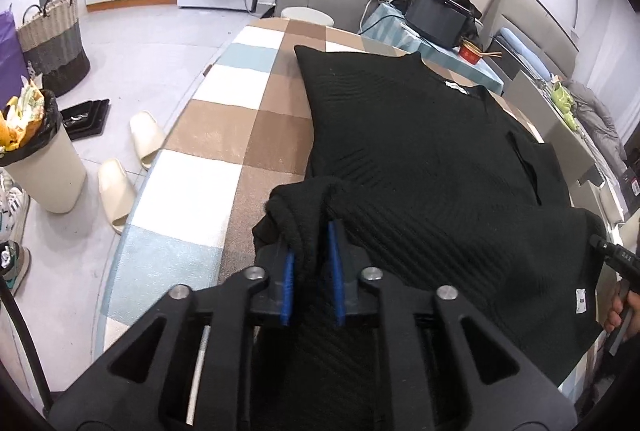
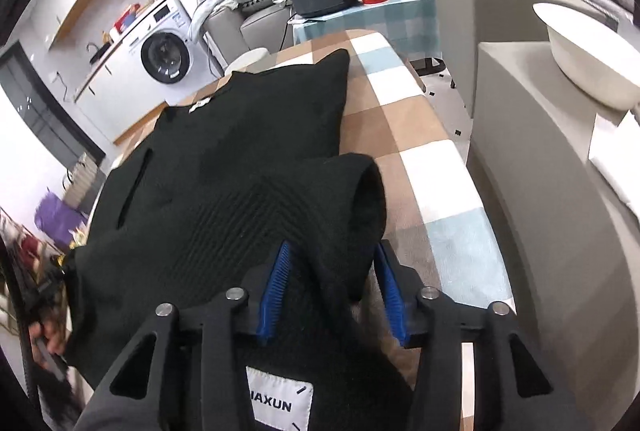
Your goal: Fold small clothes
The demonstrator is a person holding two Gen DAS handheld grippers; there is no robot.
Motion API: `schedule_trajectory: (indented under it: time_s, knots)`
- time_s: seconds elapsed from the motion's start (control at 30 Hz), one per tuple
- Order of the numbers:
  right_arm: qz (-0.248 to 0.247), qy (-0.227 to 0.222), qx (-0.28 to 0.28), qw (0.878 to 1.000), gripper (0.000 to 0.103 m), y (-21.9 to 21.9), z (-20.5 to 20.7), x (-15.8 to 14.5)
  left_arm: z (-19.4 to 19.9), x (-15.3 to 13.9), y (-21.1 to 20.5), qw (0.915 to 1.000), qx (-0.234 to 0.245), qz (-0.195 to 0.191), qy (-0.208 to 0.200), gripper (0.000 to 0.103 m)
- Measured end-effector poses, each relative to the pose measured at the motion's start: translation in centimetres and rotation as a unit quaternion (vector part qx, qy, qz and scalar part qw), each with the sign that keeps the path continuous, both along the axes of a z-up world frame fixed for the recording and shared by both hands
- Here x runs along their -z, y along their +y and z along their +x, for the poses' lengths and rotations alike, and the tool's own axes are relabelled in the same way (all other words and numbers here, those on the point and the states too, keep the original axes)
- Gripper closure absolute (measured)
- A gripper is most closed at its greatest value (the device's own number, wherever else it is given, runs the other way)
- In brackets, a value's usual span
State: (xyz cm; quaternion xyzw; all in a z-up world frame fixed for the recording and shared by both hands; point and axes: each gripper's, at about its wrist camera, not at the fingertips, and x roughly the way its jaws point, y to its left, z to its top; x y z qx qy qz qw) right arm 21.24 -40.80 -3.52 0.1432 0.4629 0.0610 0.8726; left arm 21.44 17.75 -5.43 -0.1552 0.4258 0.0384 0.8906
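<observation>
A black knit sweater [image 1: 420, 151] lies spread on the checked table cover [image 1: 224, 135], its near hem folded up over the body. My left gripper [image 1: 314, 239] is shut on the hem's left corner, with cloth bunched between its blue pads. In the right wrist view the sweater [image 2: 240, 151] fills the middle, a white label [image 2: 278, 401] hanging at the bottom. My right gripper [image 2: 330, 259] is around the right corner of the fold; its blue pads stand apart with thick cloth between them. The right gripper's hand shows at the left wrist view's right edge [image 1: 618, 271].
The checked cover [image 2: 424, 159] ends at the table's edges. Slippers [image 1: 132, 167], a full bin [image 1: 40, 167] and a basket [image 1: 52, 35] stand on the floor to the left. A grey sofa with a white bowl [image 2: 588, 51] is on the right. A black appliance [image 1: 436, 17] stands behind.
</observation>
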Motion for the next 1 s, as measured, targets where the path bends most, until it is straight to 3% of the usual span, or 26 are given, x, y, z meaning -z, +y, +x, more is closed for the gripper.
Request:
schedule_trajectory:
  time_s: [0.13,0.23,0.3,0.43,0.5,0.53,0.57,0.63,0.77,1.0]
  knots:
    - [0.018,0.001,-0.012,1.0,0.058,0.6,0.5,0.4,1.1,0.6,-0.1,1.0,-0.005,-0.001,0.004,0.083]
    - [0.0,0.0,-0.024,1.0,0.059,1.9,1.1,0.5,1.6,0.8,-0.5,0.9999,-0.008,0.011,0.005,0.083]
    - [-0.016,-0.004,-0.033,0.999,0.074,2.7,1.3,0.5,1.6,0.8,-0.8,0.9996,-0.003,0.028,0.009,0.083]
    - [-0.038,0.013,-0.033,0.999,0.076,3.2,1.3,0.7,0.9,0.5,-1.2,0.9987,0.006,0.048,0.014,0.083]
    - [-0.056,0.016,-0.036,0.998,0.067,3.2,0.9,0.3,0.0,0.2,-1.0,0.9987,0.002,0.048,0.014,0.082]
    - [-0.063,0.021,-0.032,0.997,0.062,2.9,0.7,0.1,-0.5,0.0,-0.8,0.9986,-0.003,0.051,0.017,0.072]
    - [-0.079,0.027,-0.019,0.996,0.056,2.4,0.2,-0.2,-1.2,-0.2,-0.6,0.9983,-0.011,0.053,0.021,0.056]
    - [-0.087,0.028,-0.006,0.996,0.056,1.3,-1.0,-0.7,-3.0,-0.6,0.1,0.9983,-0.026,0.049,0.015,0.043]
    - [-0.06,0.032,0.024,0.997,0.047,-1.4,-4.7,-1.5,-6.3,-0.9,0.5,0.9985,-0.029,0.042,0.023,0.038]
    - [-0.001,0.049,0.025,0.999,0.047,-2.3,-10.7,-0.6,-10.6,-0.4,-0.7,0.9982,-0.008,0.034,0.048,0.038]
